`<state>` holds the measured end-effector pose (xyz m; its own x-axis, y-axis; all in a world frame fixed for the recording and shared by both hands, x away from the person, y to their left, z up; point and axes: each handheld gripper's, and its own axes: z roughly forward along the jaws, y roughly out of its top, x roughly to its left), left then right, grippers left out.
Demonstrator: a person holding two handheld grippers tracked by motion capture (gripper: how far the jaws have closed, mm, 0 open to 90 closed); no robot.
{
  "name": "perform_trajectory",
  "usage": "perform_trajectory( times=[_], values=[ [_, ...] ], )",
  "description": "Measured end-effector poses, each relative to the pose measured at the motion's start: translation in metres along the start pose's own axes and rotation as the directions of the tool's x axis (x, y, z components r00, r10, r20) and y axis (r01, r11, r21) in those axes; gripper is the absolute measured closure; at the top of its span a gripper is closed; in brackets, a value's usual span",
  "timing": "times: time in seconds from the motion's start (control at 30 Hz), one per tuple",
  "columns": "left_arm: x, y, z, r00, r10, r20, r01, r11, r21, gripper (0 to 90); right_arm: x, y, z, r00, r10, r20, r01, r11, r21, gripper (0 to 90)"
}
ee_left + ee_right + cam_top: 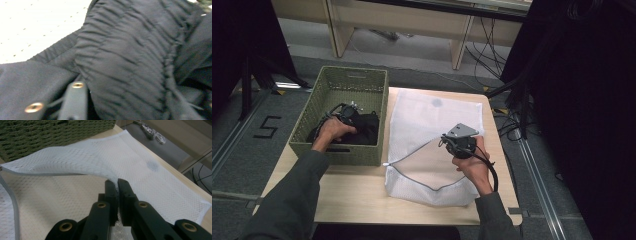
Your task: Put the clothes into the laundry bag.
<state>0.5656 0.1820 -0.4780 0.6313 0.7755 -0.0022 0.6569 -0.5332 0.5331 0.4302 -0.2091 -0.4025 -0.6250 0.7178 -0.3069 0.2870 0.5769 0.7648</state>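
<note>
Table (357,200): light wood top; it carries every item below.

Mesh laundry bag (432,135): white netting with a grey zipper edge, lying flat on the right half of the table, just beside the basket. Its mouth faces you, and the upper layer is lifted off the lower one. A faint dark spot marks the far end.

Basket (312,112): green woven, rectangular, on the left part of the table, overhanging the left edge. Its right wall sits just beside the mesh bag.

Black garment (367,127): dark gathered fabric, bunched inside the basket at the end nearer to you. In the left gripper view its ruched folds lie right over the jaws.

Your right tool (451,142): held over the middle of the bag, grey plate on top. In the right gripper view its jaws are pressed together on the raised upper layer of mesh, holding the mouth open.

Your left tool (346,116): lowered into the basket, on the black garment. The jaws are buried in the cloth; I cannot tell whether they pinch it.
</note>
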Motion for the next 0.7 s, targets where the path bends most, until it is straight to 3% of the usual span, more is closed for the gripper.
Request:
perform_trajectory(
  times=[0.17,0.27,0.3,0.33,0.4,0.43,0.47,0.53,0.57,0.6,0.63,0.7],
  values=[
    [0.005,0.003,-0.009,0.9979,-0.059,0.026,0.061,0.9966,-0.056,71.8,-0.002,0.0,-0.001,1.0,0.009,0.002,-0.009,1.0,-0.009,87.4],
    [0.008,0.008,-0.026,0.9968,-0.07,0.038,0.074,0.9923,-0.1,72.6,-0.003,0.0,-0.001,0.9999,0.01,0.002,-0.01,1.0,-0.007,87.5],
    [0.009,0.01,-0.033,0.997,-0.068,0.038,0.072,0.9915,-0.108,72.8,-0.005,0.0,-0.001,0.9998,-0.021,0.001,0.021,1.0,-0.02,87.5],
    [0.011,0.011,-0.04,0.9976,-0.06,0.034,0.064,0.9911,-0.117,73.0,-0.004,0.0,-0.001,1.0,-0.001,-0.003,0.001,1.0,-0.012,87.5],
    [0.011,0.014,-0.053,0.9962,-0.078,0.037,0.083,0.9833,-0.162,74.2,-0.004,0.0,-0.002,1.0,0.006,0.006,-0.006,1.0,-0.016,87.5],
    [0.011,0.015,-0.061,0.9946,-0.092,0.049,0.099,0.9755,-0.196,74.2,-0.004,0.0,-0.002,1.0,0.006,0.006,-0.006,1.0,-0.016,87.5],
    [0.011,0.016,-0.069,0.9946,-0.088,0.056,0.098,0.9708,-0.219,74.9,-0.004,0.0,-0.002,0.9999,0.009,0.007,-0.008,1.0,-0.022,87.5],
    [0.008,0.021,-0.094,0.9978,-0.051,0.042,0.059,0.9692,-0.239,75.5,-0.004,0.0,-0.003,0.9996,0.024,0.013,-0.024,0.999,-0.025,87.7],
    [0.008,0.021,-0.094,0.9978,-0.051,0.042,0.059,0.9692,-0.239,75.7,-0.004,0.0,-0.003,0.9996,0.024,0.013,-0.024,0.999,-0.025,87.7],
    [0.006,0.023,-0.107,0.9985,-0.041,0.035,0.049,0.9639,-0.262,76.0,-0.004,0.0,-0.003,0.9996,0.024,0.016,-0.023,0.999,-0.024,87.8],
    [0.006,0.023,-0.107,0.9985,-0.041,0.035,0.049,0.9639,-0.262,76.0,-0.004,0.0,-0.003,0.9996,0.024,0.016,-0.023,0.999,-0.024,87.8],
    [0.005,0.025,-0.124,0.9992,-0.029,0.027,0.036,0.9569,-0.288,76.1,-0.005,0.001,-0.003,0.9998,0.012,0.017,-0.012,1.0,-0.028,87.8]
  ],
)
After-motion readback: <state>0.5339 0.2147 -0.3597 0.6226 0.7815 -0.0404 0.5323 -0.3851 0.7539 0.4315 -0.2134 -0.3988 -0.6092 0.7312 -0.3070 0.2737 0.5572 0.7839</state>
